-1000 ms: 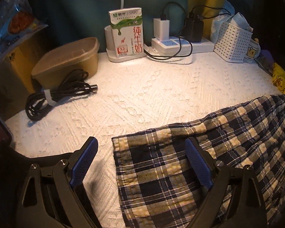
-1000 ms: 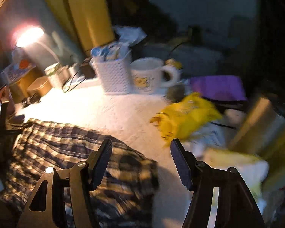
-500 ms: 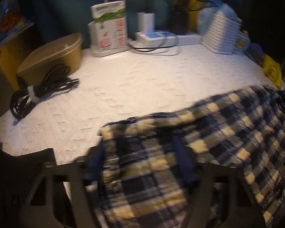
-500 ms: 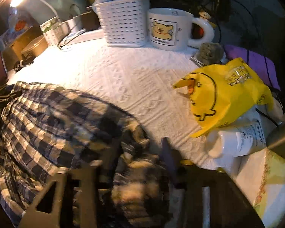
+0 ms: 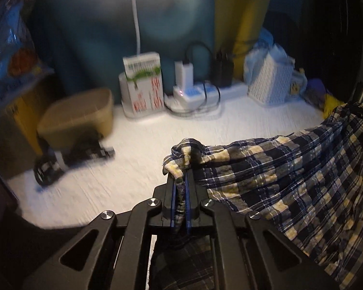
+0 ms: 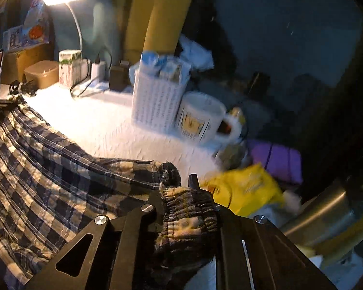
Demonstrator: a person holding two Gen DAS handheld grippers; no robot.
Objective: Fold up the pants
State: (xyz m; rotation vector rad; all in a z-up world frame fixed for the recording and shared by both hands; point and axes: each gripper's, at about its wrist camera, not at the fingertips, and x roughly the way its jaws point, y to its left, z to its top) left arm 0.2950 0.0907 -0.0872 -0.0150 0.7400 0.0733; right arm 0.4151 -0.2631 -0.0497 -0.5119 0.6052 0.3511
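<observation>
The plaid pants (image 5: 290, 169) in navy and cream hang stretched between my two grippers over the white textured cloth (image 5: 138, 145). My left gripper (image 5: 180, 181) is shut on one bunched corner of the fabric, which sticks up past the blue pads. In the right wrist view the pants (image 6: 48, 169) run off to the left. My right gripper (image 6: 181, 183) is closing on the gathered elastic waistband (image 6: 188, 215), which is squeezed between its jaws and hides most of the fingers.
At the back stand a brown tub (image 5: 79, 116), a coiled black cable (image 5: 70, 162), a milk carton (image 5: 142, 82), a power strip with chargers (image 5: 200, 91) and a white basket (image 5: 271, 82). On the right are a mug (image 6: 200, 118), a yellow bag (image 6: 246, 188) and a purple item (image 6: 278, 159).
Both grippers have gone from open over the flat pants to closed on the fabric. The left end has risen off the cloth, and the right gripper has bunched up the waistband.
</observation>
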